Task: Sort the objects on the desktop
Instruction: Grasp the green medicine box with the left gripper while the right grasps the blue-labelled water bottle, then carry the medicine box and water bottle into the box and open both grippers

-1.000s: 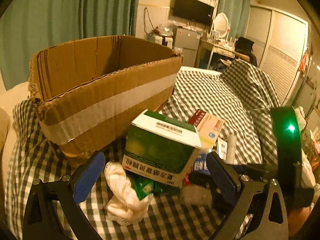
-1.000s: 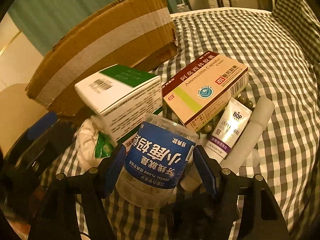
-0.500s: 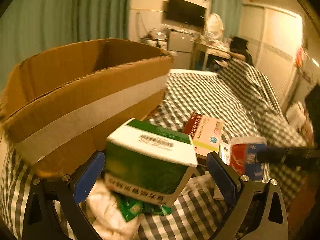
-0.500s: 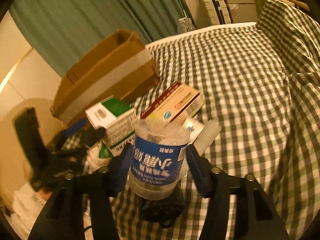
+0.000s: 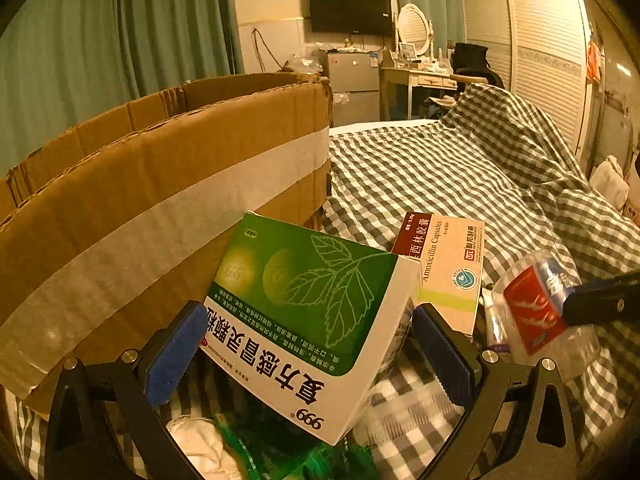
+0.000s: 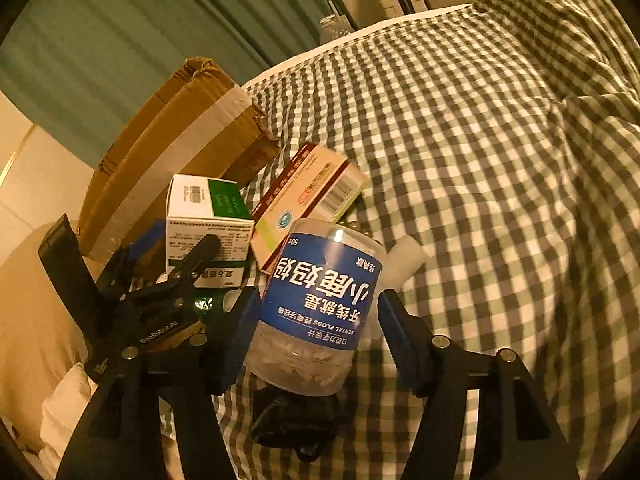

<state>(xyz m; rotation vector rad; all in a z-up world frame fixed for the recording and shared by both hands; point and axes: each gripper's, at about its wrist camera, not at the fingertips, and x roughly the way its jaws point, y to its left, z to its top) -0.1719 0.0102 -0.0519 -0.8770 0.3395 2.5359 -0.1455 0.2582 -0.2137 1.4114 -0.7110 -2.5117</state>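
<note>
Floss jar [image 6: 316, 312]: clear tub w/ blue label, tilted, betw. the right gripper [image 6: 314, 334] pads. Left pad touches the label; right pad [image 6: 400, 340] sits just off the jar's side w/ a thin gap. Jaws opening at this moment, jar still betw. them, so no firm clamp seen.
Green box [image 5: 308, 320]: green-and-white medicine box, tilted, betw. left gripper [image 5: 308, 344] pads. Left pad [image 5: 172, 352] meets its lower corner; right pad sits at its white side. Contact on that side hard to read – can't tell if clamped or just bracketed.
Left view only: red side of the floss jar [image 5: 532, 308], room beyond (TV, dresser, wardrobe doors), open top of the cardboard box [image 5: 160, 184].
Right view only: jar's blue label, the left gripper [image 6: 200, 248] from outside, white tube [image 6: 404, 258] behind the jar, wide bare checked cover [image 6: 480, 140].
Shared: amoxicillin box [image 6: 308, 196] leaning beside the green box [image 6: 208, 216].
Edges/room: cardboard box [image 6: 180, 140] wall rises just behind the green box, taped band across it. Free space lies to the right over the checked cover [image 5: 440, 168]; left side crowded by box wall + white cloth [image 5: 204, 448] under the jaws.
</note>
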